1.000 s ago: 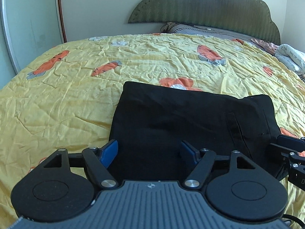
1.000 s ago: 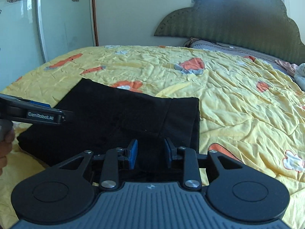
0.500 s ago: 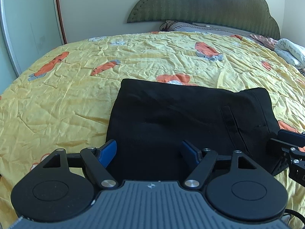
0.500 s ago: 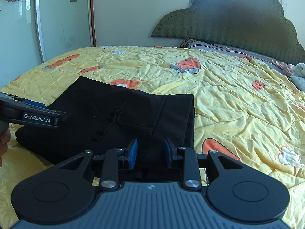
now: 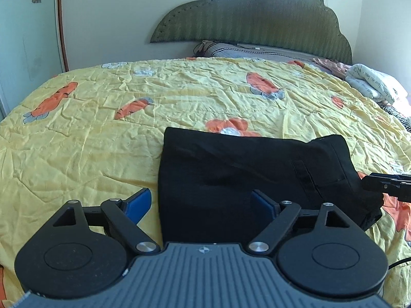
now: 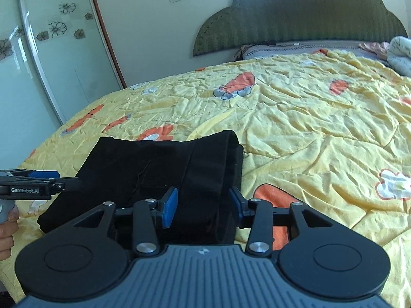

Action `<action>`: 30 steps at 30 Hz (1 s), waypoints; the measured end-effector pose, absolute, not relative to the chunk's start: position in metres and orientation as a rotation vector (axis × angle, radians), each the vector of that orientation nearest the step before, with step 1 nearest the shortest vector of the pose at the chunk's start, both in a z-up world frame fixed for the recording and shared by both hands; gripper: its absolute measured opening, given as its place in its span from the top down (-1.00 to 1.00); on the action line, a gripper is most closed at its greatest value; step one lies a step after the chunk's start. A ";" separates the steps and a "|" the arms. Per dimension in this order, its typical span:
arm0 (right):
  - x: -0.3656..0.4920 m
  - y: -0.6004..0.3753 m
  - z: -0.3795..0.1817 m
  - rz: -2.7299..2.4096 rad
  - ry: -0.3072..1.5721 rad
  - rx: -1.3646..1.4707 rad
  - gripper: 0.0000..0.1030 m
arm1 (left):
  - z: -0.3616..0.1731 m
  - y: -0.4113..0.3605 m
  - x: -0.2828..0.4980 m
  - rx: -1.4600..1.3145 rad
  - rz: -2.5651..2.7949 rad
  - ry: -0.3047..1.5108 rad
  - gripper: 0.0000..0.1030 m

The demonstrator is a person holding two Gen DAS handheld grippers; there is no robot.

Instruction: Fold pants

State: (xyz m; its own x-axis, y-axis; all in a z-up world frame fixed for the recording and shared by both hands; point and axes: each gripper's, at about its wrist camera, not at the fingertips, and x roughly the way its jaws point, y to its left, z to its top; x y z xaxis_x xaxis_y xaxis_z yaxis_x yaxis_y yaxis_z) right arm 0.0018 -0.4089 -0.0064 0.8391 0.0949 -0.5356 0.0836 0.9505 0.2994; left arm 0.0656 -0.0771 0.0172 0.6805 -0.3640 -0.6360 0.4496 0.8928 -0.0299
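Note:
Black pants (image 5: 246, 174) lie folded into a compact rectangle on the yellow bedspread (image 5: 102, 133); they also show in the right wrist view (image 6: 164, 169). My left gripper (image 5: 203, 202) is open and empty, its blue pads wide apart just above the pants' near left edge. My right gripper (image 6: 203, 205) is open and empty over the pants' near right end, by the folded edge. Each gripper shows at the edge of the other's view.
The bedspread has orange carrot and flower prints. A green padded headboard (image 5: 251, 18) and pillows stand at the far end. White bedding (image 5: 372, 84) lies at the far right. A glass wardrobe door (image 6: 51, 59) runs along the left side.
Both grippers have drawn back and risen from the pants. The right gripper's jaws have opened wider. The right view has tilted. The pants lie still.

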 end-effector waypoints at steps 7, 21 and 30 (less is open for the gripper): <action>0.028 -0.451 -0.035 0.119 0.644 0.542 -0.04 | 0.005 -0.023 0.118 -0.130 -0.591 0.855 -0.70; 0.073 -0.500 -0.059 0.596 0.748 0.790 -0.24 | -0.039 -0.002 0.169 -0.459 -0.976 1.080 -0.73; 0.098 -0.500 -0.063 0.588 0.705 0.875 -0.10 | -0.046 -0.009 0.172 -0.527 -0.977 1.055 -0.68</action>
